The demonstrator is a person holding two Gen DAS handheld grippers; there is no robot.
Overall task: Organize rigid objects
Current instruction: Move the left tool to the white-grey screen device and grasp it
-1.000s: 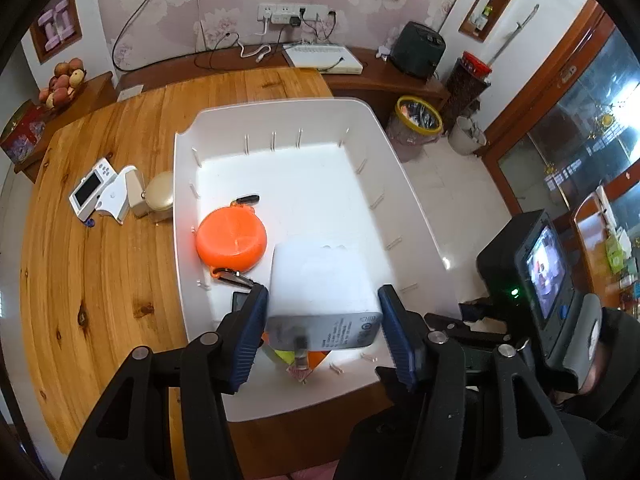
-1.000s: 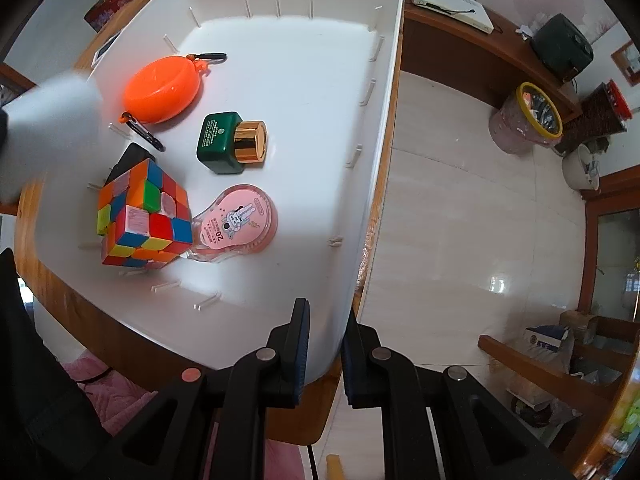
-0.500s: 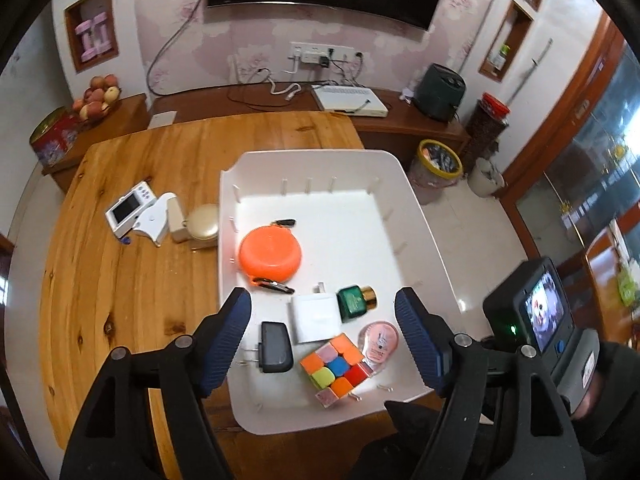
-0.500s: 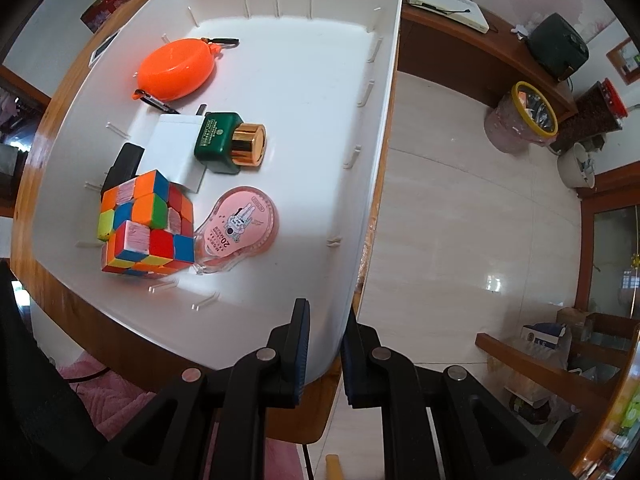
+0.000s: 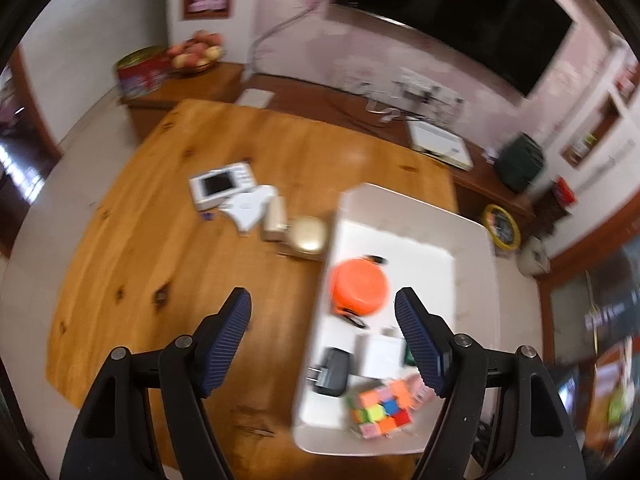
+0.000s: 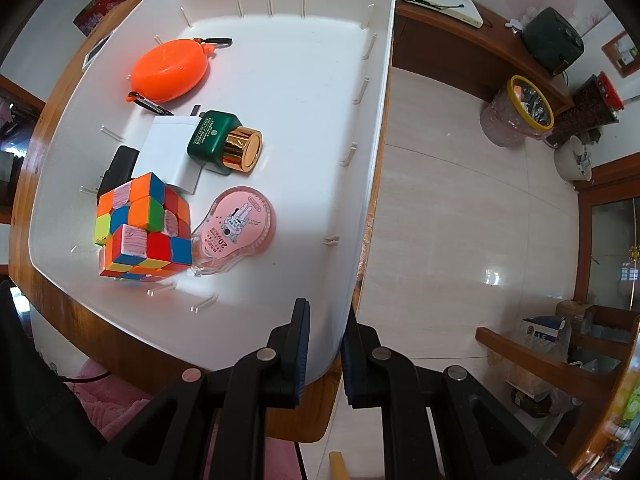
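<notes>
A: What did the room look like?
B: A pale tiled floor (image 6: 460, 184) ran beside a round wooden worktop (image 5: 192, 248). A dark television (image 5: 452, 20) hung on the pink wall above a long brown sideboard (image 5: 304, 96), and a yellow-rimmed bin (image 6: 520, 112) stood on the tiles.

A: And on the worktop?
B: A big white tray (image 6: 320, 92) sat at its edge. Inside lay an orange round case (image 6: 172, 70), a colourful puzzle cube (image 6: 140, 228), a white charger block (image 6: 168, 152), a green bottle with a gold cap (image 6: 224, 142) on its side, a pink tape dispenser (image 6: 236, 224) and a black plug (image 5: 332, 372). Outside the tray, a small white device with a screen (image 5: 220, 182) and a gold-coloured lidded case (image 5: 306, 234) rested on the wood.

A: The tools?
B: The left tool (image 5: 322, 340) hung spread wide with nothing between its jaws, above the tray's left rim. The right tool (image 6: 324, 344) was pinched onto the tray's near corner wall
</notes>
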